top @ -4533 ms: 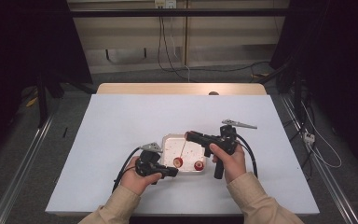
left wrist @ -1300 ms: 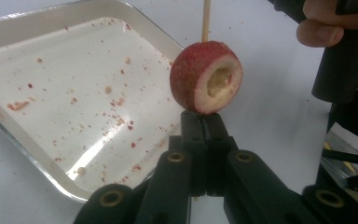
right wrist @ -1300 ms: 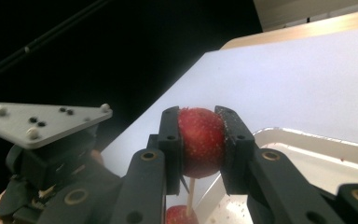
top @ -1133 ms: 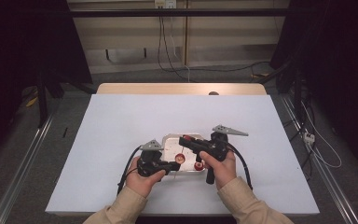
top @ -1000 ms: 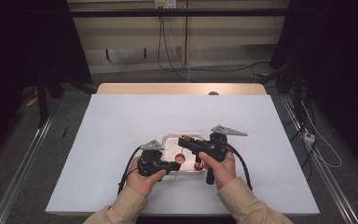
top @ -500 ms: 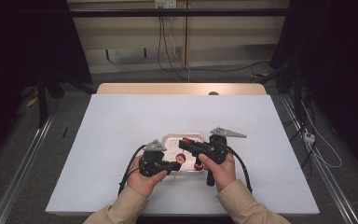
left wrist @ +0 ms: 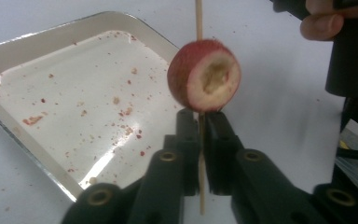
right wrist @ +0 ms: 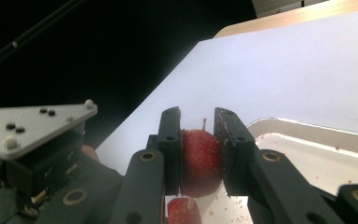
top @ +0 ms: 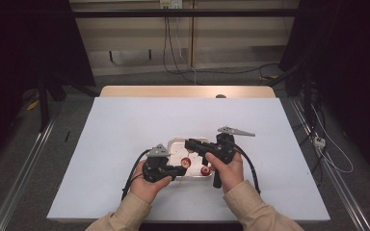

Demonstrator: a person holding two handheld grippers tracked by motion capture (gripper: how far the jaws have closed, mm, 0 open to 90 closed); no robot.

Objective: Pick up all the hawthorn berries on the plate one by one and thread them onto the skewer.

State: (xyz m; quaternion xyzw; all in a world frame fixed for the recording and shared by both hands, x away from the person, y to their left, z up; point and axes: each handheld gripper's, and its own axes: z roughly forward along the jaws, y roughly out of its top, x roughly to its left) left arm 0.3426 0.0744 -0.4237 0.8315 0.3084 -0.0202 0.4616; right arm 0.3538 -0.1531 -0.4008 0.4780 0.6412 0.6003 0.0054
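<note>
Left tongs (left wrist: 200, 140) pinch the skewer (left wrist: 198, 18); right tongs (right wrist: 198, 154) clamp a red fruit (right wrist: 200, 161) over the tray's (top: 173, 143) six-o'clock rim; bare table (top: 125, 125) toward twelve.

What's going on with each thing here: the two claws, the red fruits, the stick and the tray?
Left gripper: shut on the skewer.
Skewer: upright, run through a fruit.
Cored fruit: threaded on the skewer, hollow end facing the camera.
Right gripper: shut on a whole fruit.
Whole fruit: pinched between the jaws, above the tray.
Tray: speckled with red crumbs.
</note>
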